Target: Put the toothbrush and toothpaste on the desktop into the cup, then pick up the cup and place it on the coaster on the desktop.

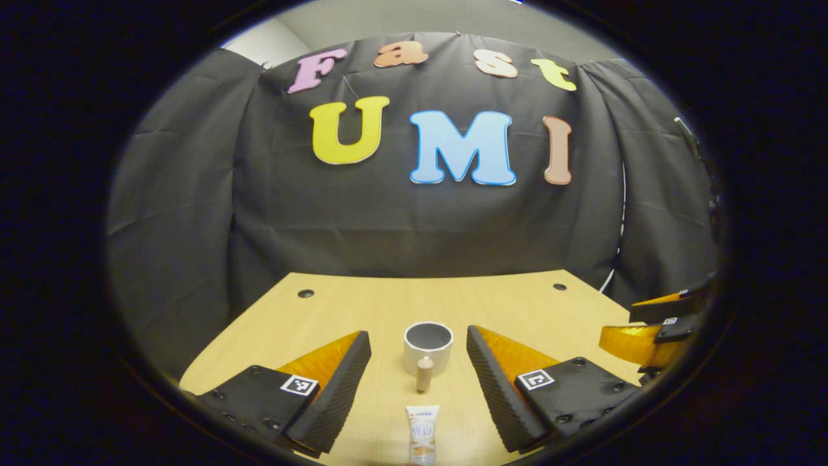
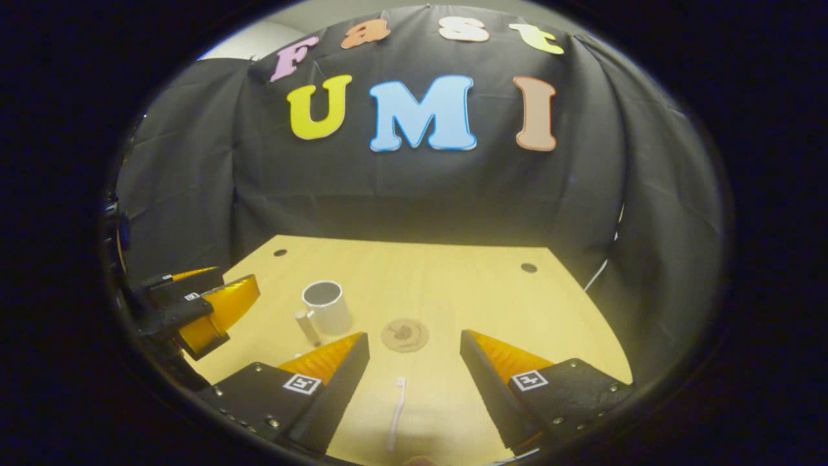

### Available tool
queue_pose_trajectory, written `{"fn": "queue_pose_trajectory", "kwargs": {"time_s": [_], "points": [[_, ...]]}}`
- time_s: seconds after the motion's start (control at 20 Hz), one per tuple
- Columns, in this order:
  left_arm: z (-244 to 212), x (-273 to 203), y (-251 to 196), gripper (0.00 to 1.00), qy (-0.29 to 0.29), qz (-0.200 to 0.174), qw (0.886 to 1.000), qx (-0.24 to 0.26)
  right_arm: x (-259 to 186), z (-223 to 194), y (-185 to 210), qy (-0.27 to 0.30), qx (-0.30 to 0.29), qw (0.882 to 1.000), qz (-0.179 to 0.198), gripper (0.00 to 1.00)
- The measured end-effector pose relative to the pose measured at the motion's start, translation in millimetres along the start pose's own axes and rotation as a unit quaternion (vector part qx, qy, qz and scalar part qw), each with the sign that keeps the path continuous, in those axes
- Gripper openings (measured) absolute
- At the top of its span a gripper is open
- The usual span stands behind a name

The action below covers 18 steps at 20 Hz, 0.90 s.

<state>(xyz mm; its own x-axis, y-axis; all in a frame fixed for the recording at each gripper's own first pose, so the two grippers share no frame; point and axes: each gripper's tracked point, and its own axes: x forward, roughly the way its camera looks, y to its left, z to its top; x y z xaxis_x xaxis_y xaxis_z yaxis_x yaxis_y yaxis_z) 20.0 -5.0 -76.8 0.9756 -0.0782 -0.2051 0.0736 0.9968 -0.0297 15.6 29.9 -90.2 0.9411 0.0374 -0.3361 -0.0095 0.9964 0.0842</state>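
cup (image 1: 427,347): white mug with a wooden-looking handle, upright and empty on the desk (image 1: 362,304); taken as the landmark here.
toothpaste (image 1: 422,435): small tube lying flat on the near side of the cup, in line with the handle, a gap between them.
toothbrush (image 2: 396,414): pale, slim, lying flat nearer than the coaster, well off from the cup.
coaster (image 2: 404,334): round brown disc just beside the cup, bare.
left gripper (image 1: 418,375): fingers spread wide, holding nothing, straddling the cup and tube from above.
right gripper (image 2: 414,378): fingers apart, empty, toothbrush lying between them lower down.
stage: nothing in the cup yet, by the look of it.
handling, tube: likely light and soft; squeeze mid-body gently, across the flat faces.
handling, brush: probably stiff, thin, low to the desk; pinch the handle near its middle.
handling, cup: looks rigid, heavier, glazed and slick; grip the wall or handle firmly.
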Motion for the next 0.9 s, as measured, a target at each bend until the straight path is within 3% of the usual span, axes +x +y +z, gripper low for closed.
{"fn": "queue_pose_trajectory", "kwargs": {"time_s": [0.1, 0.3, 0.4, 0.5, 0.65, 0.7, 0.85, 0.9], "points": [[-17.8, 3.7, -1.0, 0.96, 0.030, -0.002, 1.000, 0.001, 8.0, -21.8, 3.5, 0.044, 0.007, 0.999, 0.006, 0.91], [-48.1, 12.8, -4.5, 1.00, 0.093, -0.009, 0.996, -0.006, 15.1, -48.7, 5.7, 0.106, 0.012, 0.994, 0.010, 0.91], [-67.9, 18.3, -6.3, 0.97, 0.133, -0.014, 0.991, -0.011, 17.0, -58.5, 6.0, 0.129, 0.009, 0.992, 0.011, 0.91], [-89.9, 21.6, -5.3, 1.00, 0.176, -0.015, 0.984, -0.016, 22.5, -71.5, 7.9, 0.153, 0.007, 0.988, 0.011, 0.91], [-122.1, 24.6, -3.3, 1.00, 0.239, -0.011, 0.971, -0.017, 27.3, -92.7, 14.1, 0.191, 0.007, 0.981, 0.015, 0.91], [-132.2, 25.0, -1.5, 0.93, 0.263, -0.010, 0.965, -0.015, 29.4, -100.0, 16.1, 0.206, 0.009, 0.978, 0.017, 0.91], [-161.8, 18.6, 3.0, 1.00, 0.342, -0.014, 0.940, -0.011, 35.6, -124.2, 18.1, 0.253, 0.016, 0.967, 0.017, 0.91], [-167.5, 18.4, 4.8, 0.98, 0.359, -0.014, 0.933, -0.010, 38.2, -129.1, 19.3, 0.264, 0.021, 0.964, 0.019, 0.91]]}}
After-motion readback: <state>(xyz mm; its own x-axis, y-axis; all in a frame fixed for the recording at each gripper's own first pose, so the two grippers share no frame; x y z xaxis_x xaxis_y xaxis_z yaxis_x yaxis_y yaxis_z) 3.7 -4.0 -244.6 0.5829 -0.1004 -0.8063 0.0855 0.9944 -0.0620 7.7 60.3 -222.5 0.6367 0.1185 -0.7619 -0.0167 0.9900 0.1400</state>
